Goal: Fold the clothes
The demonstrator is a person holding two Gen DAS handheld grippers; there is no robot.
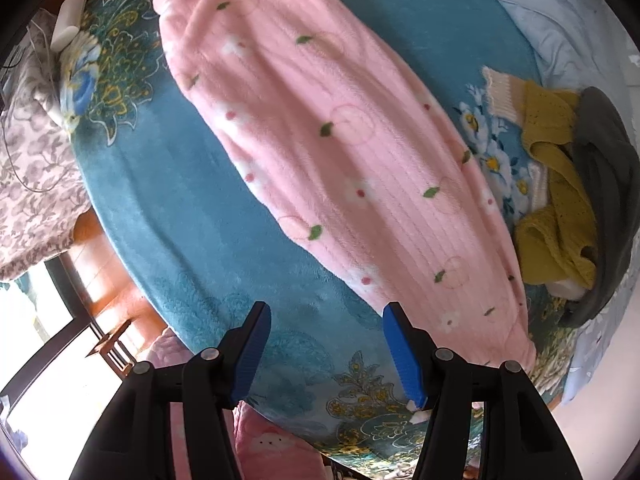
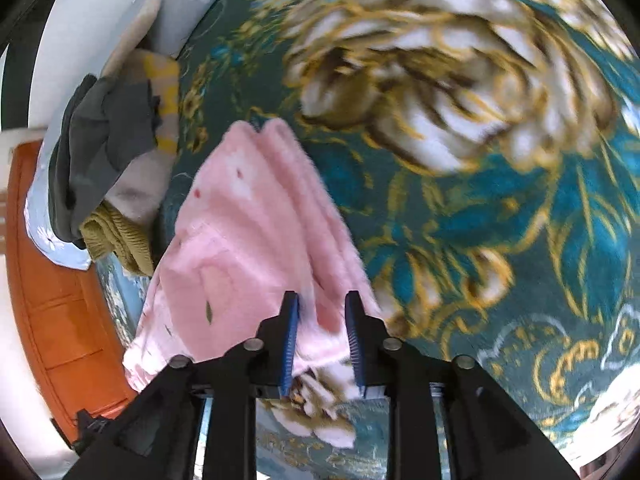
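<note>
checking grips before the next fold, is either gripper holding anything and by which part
The left gripper is open and empty. The right gripper has an end edge of the pink fleece flower-print garment between its fingers; whether it is clamped cannot be told.

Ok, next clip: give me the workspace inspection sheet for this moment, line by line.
Surface: teal floral blanket spread over a bed.
Job's things: pink fleece garment lying lengthwise on the blanket, one end bunched between the right gripper's fingers.
Clutter: mustard knit garment and dark grey garment heaped beside the pink one; pale blue sheet; white object at the far edge.
Grippers: left gripper open, above the blanket, holding nothing; right gripper closed on the pink fabric.
Cables: thin white cord over a grey patterned cloth.
Surroundings: orange wooden bed frame; bright window at one side.
</note>
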